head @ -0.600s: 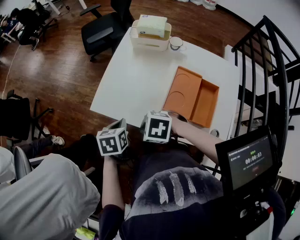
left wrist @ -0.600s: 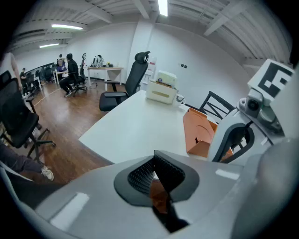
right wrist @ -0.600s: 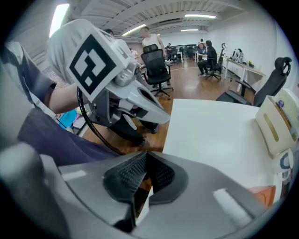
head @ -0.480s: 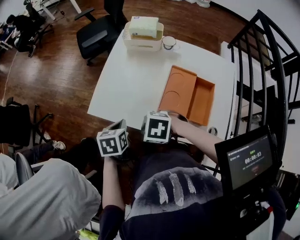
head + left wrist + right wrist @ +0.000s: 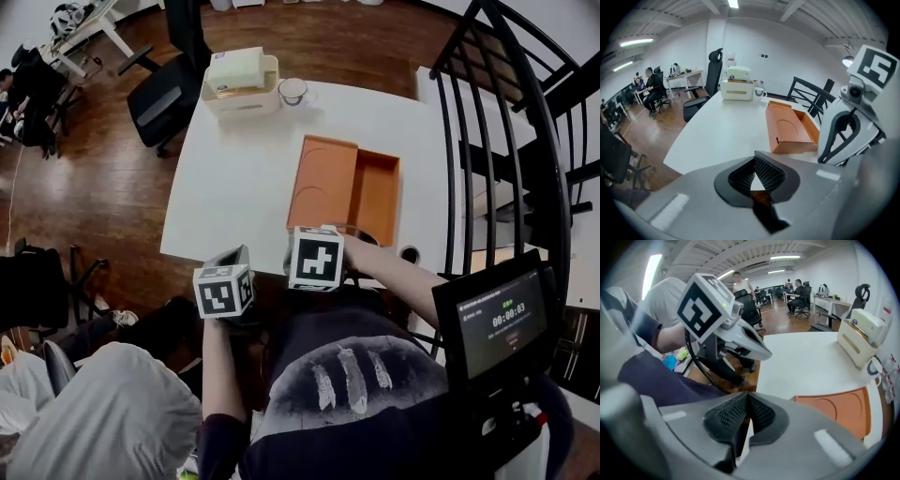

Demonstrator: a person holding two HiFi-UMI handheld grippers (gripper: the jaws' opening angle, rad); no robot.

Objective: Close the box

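The open orange box [image 5: 342, 187] has shifted left in the head view and lies at 12 o'clock, well beyond the right gripper [image 5: 746, 400] (jaws together, empty). The left gripper [image 5: 754, 164] is likewise closed on nothing.

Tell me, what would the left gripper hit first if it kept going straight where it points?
Probably the bare white table top, just beside the orange box. The left gripper, jaws shut, aims low across it, though depth is hard to judge.
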